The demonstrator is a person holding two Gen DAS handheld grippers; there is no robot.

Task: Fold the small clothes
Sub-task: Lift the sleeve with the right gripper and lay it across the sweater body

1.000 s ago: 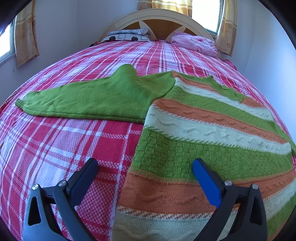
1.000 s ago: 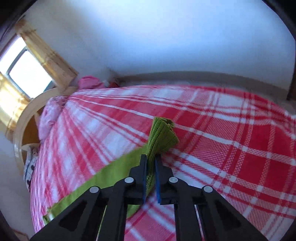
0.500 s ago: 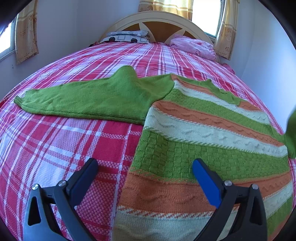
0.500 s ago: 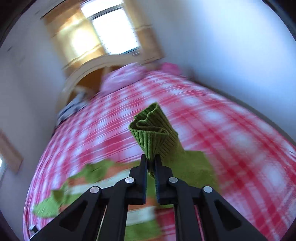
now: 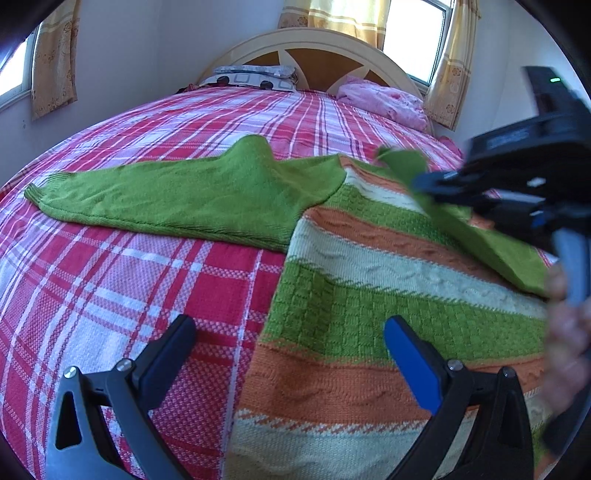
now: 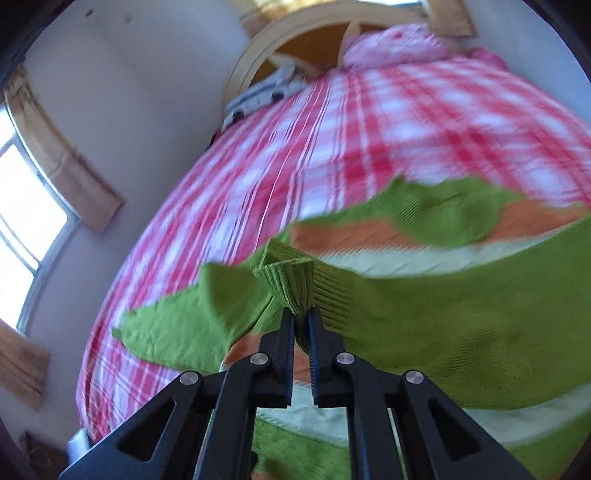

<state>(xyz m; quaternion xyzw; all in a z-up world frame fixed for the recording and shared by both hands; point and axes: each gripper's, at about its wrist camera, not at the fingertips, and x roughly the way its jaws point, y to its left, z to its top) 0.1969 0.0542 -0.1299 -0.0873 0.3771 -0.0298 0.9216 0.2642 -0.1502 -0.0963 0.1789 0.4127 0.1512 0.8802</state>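
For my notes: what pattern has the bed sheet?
Red, pink and white plaid; the bed sheet shows best in the left wrist view.

bedspread (image 5: 122, 280) bare left, sweater (image 5: 369, 306) blocking right

Bedroom in home. Large bed (image 5: 155, 280) fills view, covered in red, pink and white plaid sheet. Cream arched headboard (image 5: 317, 51) with brown wood panels stands at far end against wall. Patterned pillow (image 5: 255, 75) and crumpled pink bedding (image 5: 384, 99) lie just below headboard. Plain pale walls. Windows (image 5: 410, 33) behind headboard and on side wall, daylight coming through, hung with short yellowish patterned curtains (image 5: 55, 59). Striped knitted sweater (image 5: 369, 295) spread flat on bed.
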